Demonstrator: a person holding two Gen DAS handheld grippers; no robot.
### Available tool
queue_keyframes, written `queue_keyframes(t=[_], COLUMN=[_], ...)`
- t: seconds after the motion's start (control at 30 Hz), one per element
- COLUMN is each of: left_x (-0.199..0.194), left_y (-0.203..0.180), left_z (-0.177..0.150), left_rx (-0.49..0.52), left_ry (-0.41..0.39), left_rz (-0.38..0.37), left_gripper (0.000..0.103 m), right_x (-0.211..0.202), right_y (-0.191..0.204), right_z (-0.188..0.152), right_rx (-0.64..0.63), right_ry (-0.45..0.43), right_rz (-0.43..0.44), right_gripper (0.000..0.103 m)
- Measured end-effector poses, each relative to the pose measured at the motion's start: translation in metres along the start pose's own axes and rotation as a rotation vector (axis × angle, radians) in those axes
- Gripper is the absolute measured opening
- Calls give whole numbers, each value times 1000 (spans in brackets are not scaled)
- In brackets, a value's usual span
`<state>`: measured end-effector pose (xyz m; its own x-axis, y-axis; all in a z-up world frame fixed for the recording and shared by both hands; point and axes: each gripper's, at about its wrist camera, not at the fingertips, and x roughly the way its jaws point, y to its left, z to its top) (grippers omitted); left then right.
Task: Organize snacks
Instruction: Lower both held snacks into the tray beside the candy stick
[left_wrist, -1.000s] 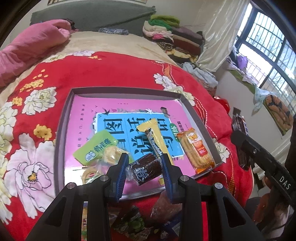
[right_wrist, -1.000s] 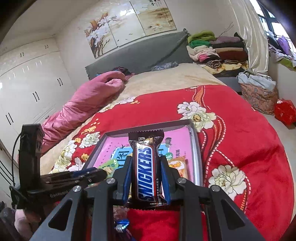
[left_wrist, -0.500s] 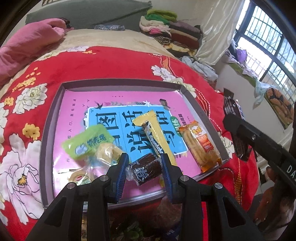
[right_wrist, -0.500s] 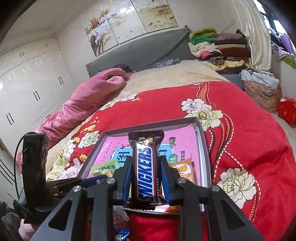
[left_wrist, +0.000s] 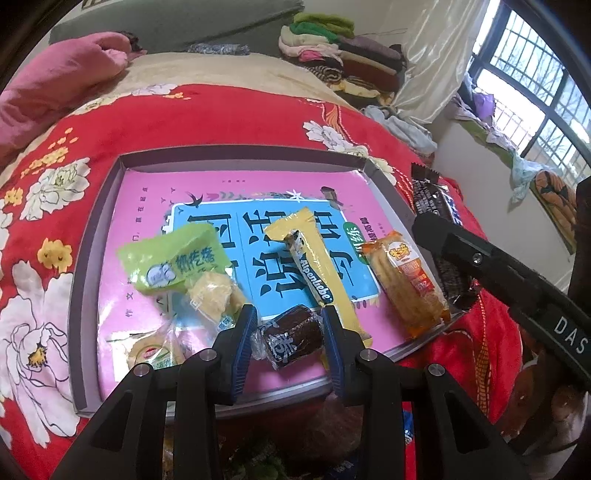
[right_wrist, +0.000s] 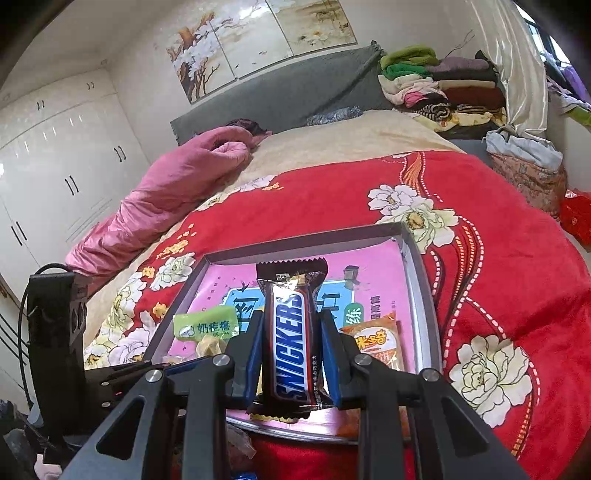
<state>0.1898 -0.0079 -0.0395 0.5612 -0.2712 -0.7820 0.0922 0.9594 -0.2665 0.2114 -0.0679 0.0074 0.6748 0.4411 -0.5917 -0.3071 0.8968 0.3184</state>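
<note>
While I'm gripping the dark snack in the left hand-held gripper, the right hand-held gripper is clenching the Snickers bar lengthwise, pointing toward the far tray.

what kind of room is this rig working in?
Almost certainly a home bedroom. The snack tray sits on a bed with a red floral quilt, backed by a grey headboard. White wardrobes line one wall, and folded clothes are stacked beside the bed.

Snickers bar: near end hidden behind right hand-held gripper fingers. In left view, loose snacks below tray's near rim are dark, cut off by the picture's bottom edge, can't ID. Clear-wrapped snack near left corner: label too small to read.
</note>
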Motion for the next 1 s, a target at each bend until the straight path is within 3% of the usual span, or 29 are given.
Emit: queue_keyframes(t=[1.0], left_x=[9], left_y=[9], left_z=[-1], left_rx=[-20], left_ry=[21], left_rz=[17], left_gripper=[37], right_x=[38], right_y=[-2], right_z=[-19], right_rx=[-10], right_ry=[110], right_rz=[-9], right_gripper=[29])
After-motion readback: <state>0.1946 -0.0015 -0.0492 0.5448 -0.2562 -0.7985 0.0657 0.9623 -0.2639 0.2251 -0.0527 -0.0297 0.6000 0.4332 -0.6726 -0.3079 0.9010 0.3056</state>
